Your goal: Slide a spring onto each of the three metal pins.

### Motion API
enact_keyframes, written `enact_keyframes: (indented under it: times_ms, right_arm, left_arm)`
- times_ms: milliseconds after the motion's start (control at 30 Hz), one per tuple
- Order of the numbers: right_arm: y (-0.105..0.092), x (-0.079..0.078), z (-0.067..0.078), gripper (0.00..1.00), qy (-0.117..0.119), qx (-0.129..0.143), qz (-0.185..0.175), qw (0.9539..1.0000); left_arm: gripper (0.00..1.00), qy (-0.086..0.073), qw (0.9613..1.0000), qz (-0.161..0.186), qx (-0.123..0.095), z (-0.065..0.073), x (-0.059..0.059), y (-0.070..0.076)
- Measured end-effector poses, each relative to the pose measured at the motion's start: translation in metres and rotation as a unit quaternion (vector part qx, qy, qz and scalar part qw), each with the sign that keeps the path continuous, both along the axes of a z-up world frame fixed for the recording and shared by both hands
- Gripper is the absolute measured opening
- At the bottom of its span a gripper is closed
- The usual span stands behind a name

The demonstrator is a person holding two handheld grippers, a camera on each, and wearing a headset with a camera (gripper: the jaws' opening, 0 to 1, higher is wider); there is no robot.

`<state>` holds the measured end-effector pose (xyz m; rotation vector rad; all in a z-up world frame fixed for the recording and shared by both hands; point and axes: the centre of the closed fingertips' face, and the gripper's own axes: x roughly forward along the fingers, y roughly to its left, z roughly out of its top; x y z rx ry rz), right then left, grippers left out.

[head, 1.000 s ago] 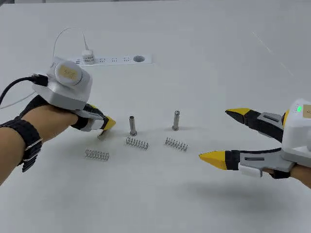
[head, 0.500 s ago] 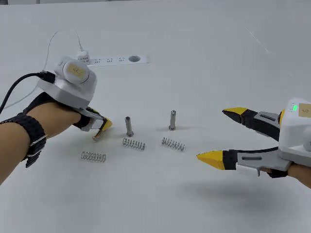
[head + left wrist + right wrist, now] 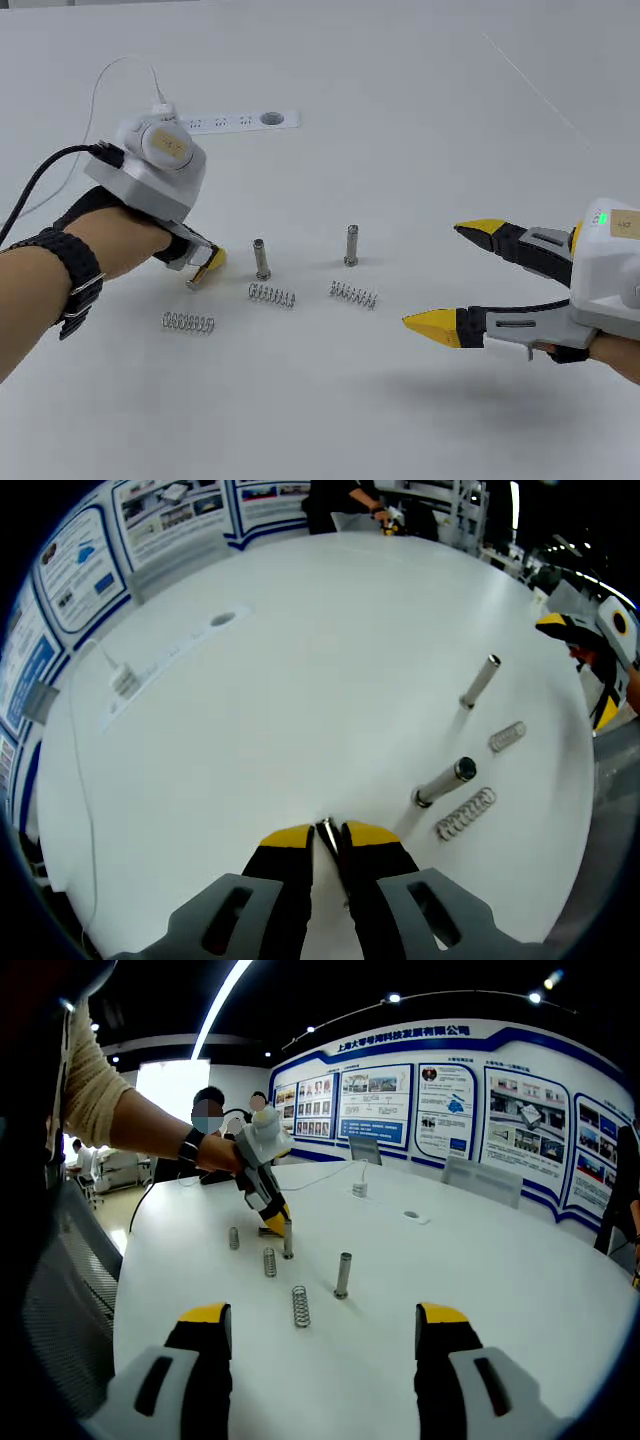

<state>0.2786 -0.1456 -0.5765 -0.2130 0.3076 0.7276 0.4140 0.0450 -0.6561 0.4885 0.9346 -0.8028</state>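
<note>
My left gripper (image 3: 207, 262) is shut on a metal pin (image 3: 193, 283), which slants down to the white table at the left. Seen in the left gripper view, that pin (image 3: 328, 838) sits pinched between the yellow tips. Two other pins (image 3: 260, 258) (image 3: 351, 245) stand upright to its right. Three springs lie flat in front of them: one at the left (image 3: 188, 322), one in the middle (image 3: 271, 295), one at the right (image 3: 353, 295). My right gripper (image 3: 445, 275) hovers open to the right of the springs, holding nothing. Between its jaws the right gripper view shows the nearest spring (image 3: 299, 1306) and pin (image 3: 343, 1275).
A white power strip (image 3: 235, 122) with a plugged-in charger (image 3: 160, 110) and its cable lies at the far left of the table. A black cable (image 3: 40, 180) trails from my left gripper. Wall posters and chairs stand beyond the table's far edge.
The head camera has shifted, moving everything slightly left in the picture. My left hand has rolled a little with the pin still in its jaws. The right gripper stays open.
</note>
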Motion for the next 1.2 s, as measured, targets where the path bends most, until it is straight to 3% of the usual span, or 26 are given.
enact_keyframes:
  times_ms: [300, 667, 1000, 1200]
  right_arm:
    - [-0.002, 0.0008, -0.0025, 0.76, 0.002, -0.001, -0.002, 1.0]
    - [-0.0032, 0.0011, -0.0042, 0.75, 0.005, -0.002, -0.002, 1.0]
    - [-0.0065, 0.0025, -0.003, 0.75, 0.002, 0.001, -0.006, 1.0]
    - [-0.0058, 0.0025, -0.0042, 0.75, 0.003, -0.001, -0.004, 1.0]
  left_arm:
    - [0.11, 0.017, 0.9997, 0.015, 0.011, -0.0017, 0.0032, 0.0005]
    - [0.09, 0.007, 0.9993, 0.021, 0.03, -0.0021, 0.0006, 0.0013]
    - [0.07, 0.018, 0.9988, 0.044, 0.015, -0.002, -0.0012, 0.0016]
    - [0.07, 0.015, 0.9987, 0.049, 0.005, 0.0065, 0.0002, 0.0027]
